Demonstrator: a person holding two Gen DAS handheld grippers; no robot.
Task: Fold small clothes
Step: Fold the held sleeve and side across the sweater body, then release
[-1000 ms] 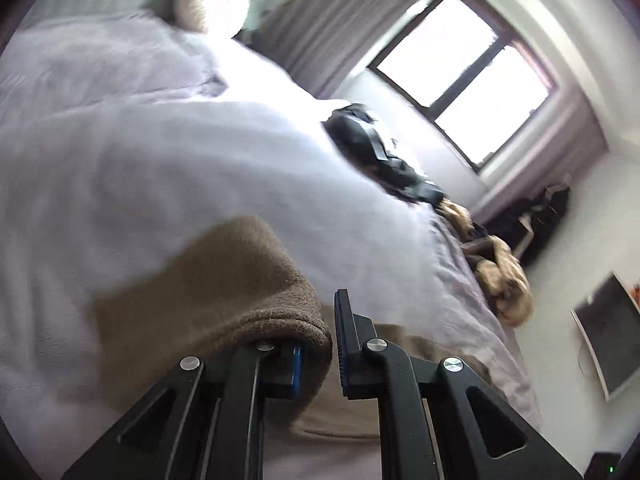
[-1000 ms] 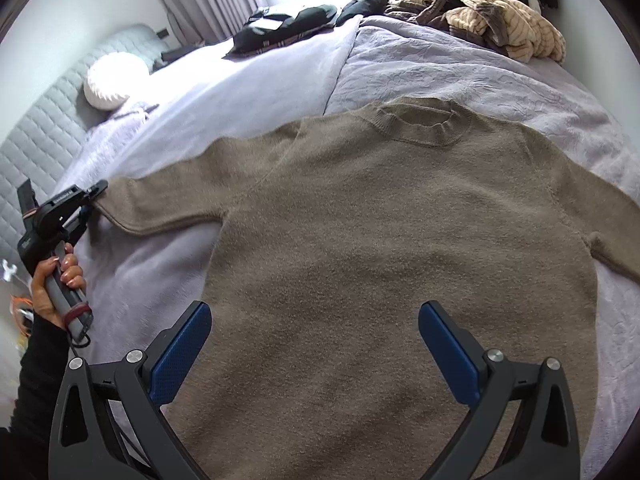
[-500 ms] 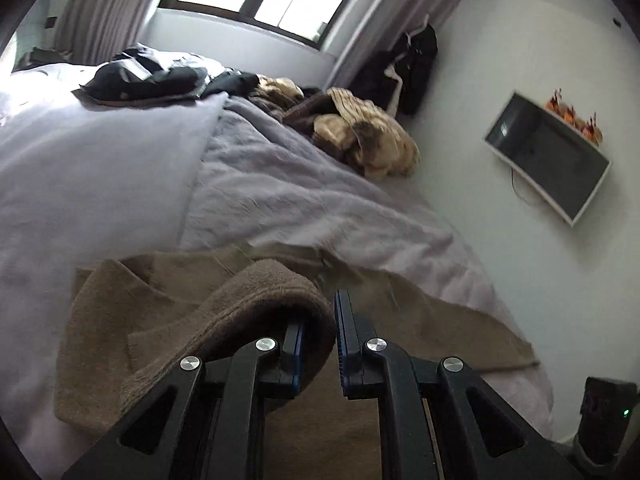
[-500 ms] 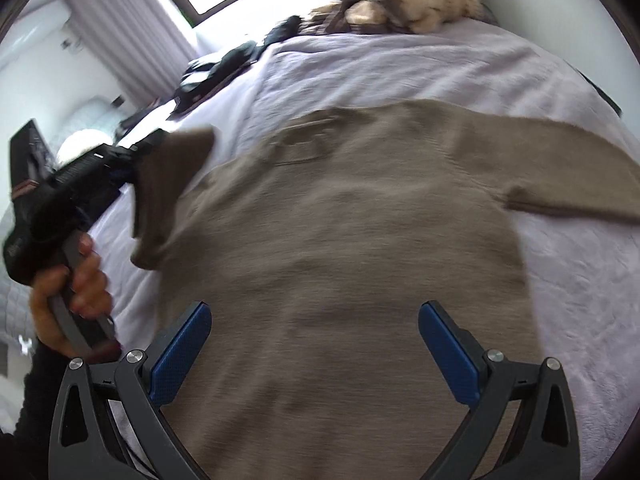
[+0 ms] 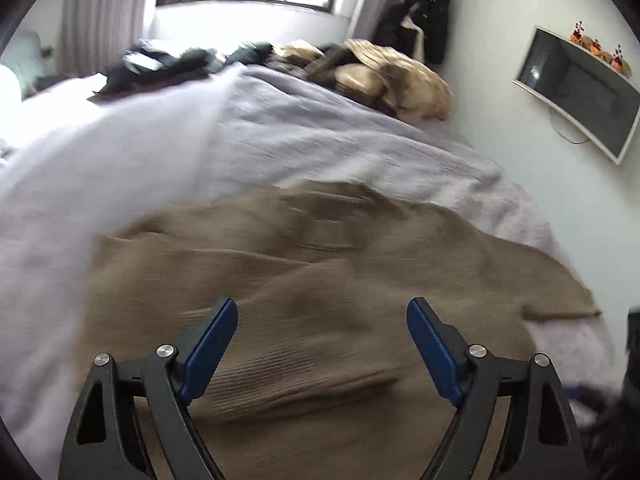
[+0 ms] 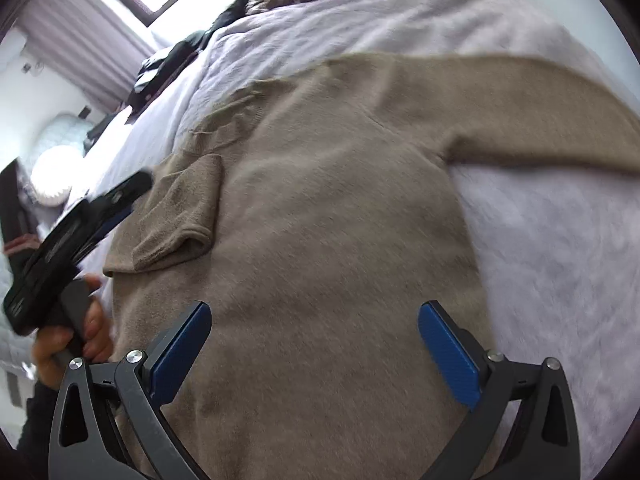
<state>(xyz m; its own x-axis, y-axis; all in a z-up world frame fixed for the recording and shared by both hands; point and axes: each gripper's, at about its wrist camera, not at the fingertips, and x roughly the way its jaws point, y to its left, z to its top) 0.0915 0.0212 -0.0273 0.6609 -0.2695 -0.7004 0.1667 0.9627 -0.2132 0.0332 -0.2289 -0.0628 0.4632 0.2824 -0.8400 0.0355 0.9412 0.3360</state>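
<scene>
A brown knit sweater (image 6: 328,200) lies flat on the lilac bedspread (image 6: 560,260). Its left sleeve (image 6: 180,216) is folded in over the body; its right sleeve (image 6: 520,108) stretches out to the right. In the left wrist view the sweater (image 5: 320,280) fills the foreground with the folded sleeve (image 5: 300,340) just ahead of my left gripper (image 5: 322,344), which is open and empty above it. The left gripper (image 6: 120,208) also shows in the right wrist view, beside the folded sleeve. My right gripper (image 6: 314,348) is open and empty over the sweater's lower body.
Dark clothes (image 5: 168,68) and a tan pile of clothes (image 5: 380,76) lie at the far side of the bed. A wall screen (image 5: 580,88) hangs on the right. A round white pillow (image 6: 52,176) sits near the headboard.
My left gripper carried the left sleeve across onto the sweater's body, then opened and let it go. The right gripper stayed open and shifted a little over the lower body.
</scene>
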